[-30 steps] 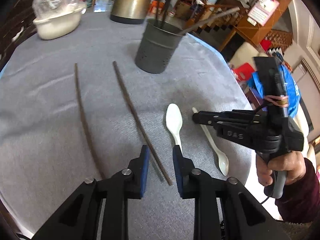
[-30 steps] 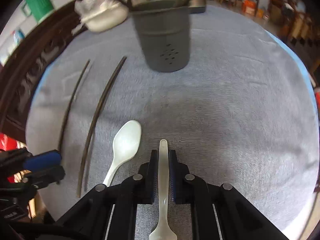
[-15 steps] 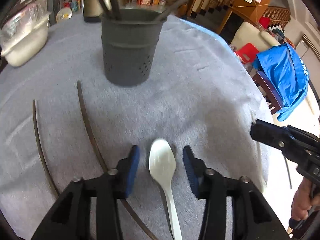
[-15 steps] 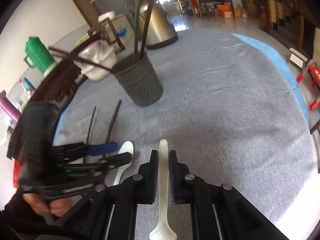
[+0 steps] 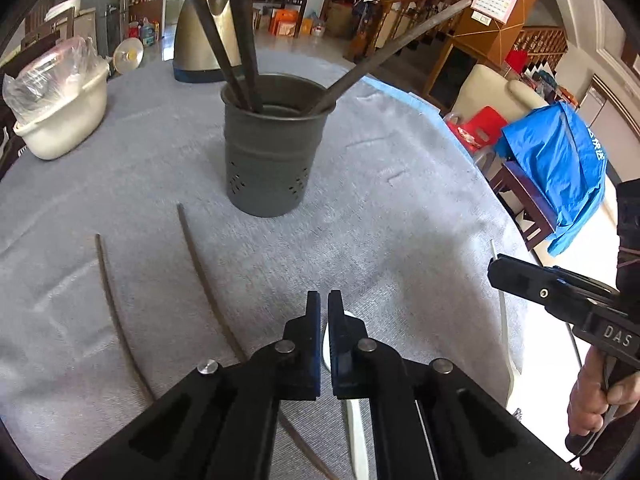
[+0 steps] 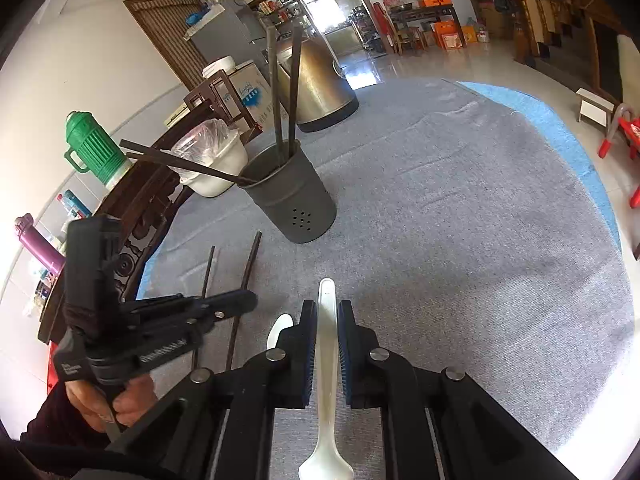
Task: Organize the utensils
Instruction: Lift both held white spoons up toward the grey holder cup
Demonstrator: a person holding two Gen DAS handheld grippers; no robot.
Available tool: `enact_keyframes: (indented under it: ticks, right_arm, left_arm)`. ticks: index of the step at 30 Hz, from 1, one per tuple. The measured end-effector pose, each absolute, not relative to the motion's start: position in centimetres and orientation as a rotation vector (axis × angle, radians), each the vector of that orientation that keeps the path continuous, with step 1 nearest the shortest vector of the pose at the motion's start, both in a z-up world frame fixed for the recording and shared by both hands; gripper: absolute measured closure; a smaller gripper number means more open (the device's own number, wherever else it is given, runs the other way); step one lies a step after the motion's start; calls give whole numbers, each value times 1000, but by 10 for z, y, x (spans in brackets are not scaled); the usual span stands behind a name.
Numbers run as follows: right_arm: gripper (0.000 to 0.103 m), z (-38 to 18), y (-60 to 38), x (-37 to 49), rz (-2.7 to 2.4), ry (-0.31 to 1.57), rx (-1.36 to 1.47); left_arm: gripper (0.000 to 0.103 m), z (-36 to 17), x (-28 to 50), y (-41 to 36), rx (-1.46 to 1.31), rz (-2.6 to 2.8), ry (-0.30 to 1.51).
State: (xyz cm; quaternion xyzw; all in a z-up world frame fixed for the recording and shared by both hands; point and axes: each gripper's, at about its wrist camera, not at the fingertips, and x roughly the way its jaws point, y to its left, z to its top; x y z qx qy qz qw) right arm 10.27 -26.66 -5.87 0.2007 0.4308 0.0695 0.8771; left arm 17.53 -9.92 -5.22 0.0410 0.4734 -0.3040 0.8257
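Both grippers have a white spoon; the holder comes next.

The right gripper [image 6: 326, 312] is clamped on a spoon [image 6: 326, 364] by its handle, bowl toward the camera, raised off the cloth [image 6: 480, 240]. The left gripper [image 5: 324, 304] has just been closing around the second spoon [image 5: 354, 412] lying on the cloth; its jaws look all but shut, though the pads hide whether they truly pinch it. The next move calls for lifting and carrying each spoon to the holder [image 5: 272, 160], clear of the chopsticks [image 5: 224, 32] leaning inside.

Holder [image 5: 268, 160] mid-table, two chopsticks [image 5: 204, 280] lying before it, kettle [image 5: 204, 40] behind
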Motion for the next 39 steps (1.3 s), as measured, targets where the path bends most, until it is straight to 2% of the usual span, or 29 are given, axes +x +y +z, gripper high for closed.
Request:
enact_keyframes:
  ticks: [1, 2, 3, 5, 10, 11, 12, 16, 20, 25, 32, 39]
  right_arm:
    - [92, -59, -266, 102, 145, 900, 419]
    - [92, -61, -265, 103, 145, 906, 422]
    - [92, -63, -265, 103, 141, 909, 421]
    - [92, -66, -264, 103, 142, 920, 426]
    - [92, -69, -260, 102, 140, 935, 413]
    - [92, -69, -260, 102, 139, 936, 411]
    - [92, -69, -260, 101, 139, 936, 409]
    - [92, -67, -264, 98, 131, 930, 408]
    - [92, -65, -268, 99, 126, 924, 407]
    - [92, -49, -263, 107, 153, 876, 391]
    - [92, 0, -245, 136, 215, 702, 351]
    - [92, 51, -223, 178, 243, 509, 342]
  left_arm:
    - [99, -51, 174, -99, 101, -640, 1011]
    - [91, -54, 172, -102, 118, -644, 1028]
    - [73, -58, 169, -105, 130, -654, 1045]
    - [46, -61, 162, -112, 153, -665, 1047]
    - [47, -71, 157, -132, 259, -643, 1069]
    - [57, -75, 157, -136, 276, -645, 1069]
    - [72, -78, 158, -138, 282, -646, 1079]
    - [74, -81, 160, -135, 271, -659, 1080]
    - [74, -59, 157, -121, 217, -683, 1013]
    - [74, -6, 148, -93, 139, -666, 888]
    - [74, 107, 142, -32, 22, -625, 615]
    - [74, 190, 181, 16, -67, -514, 376]
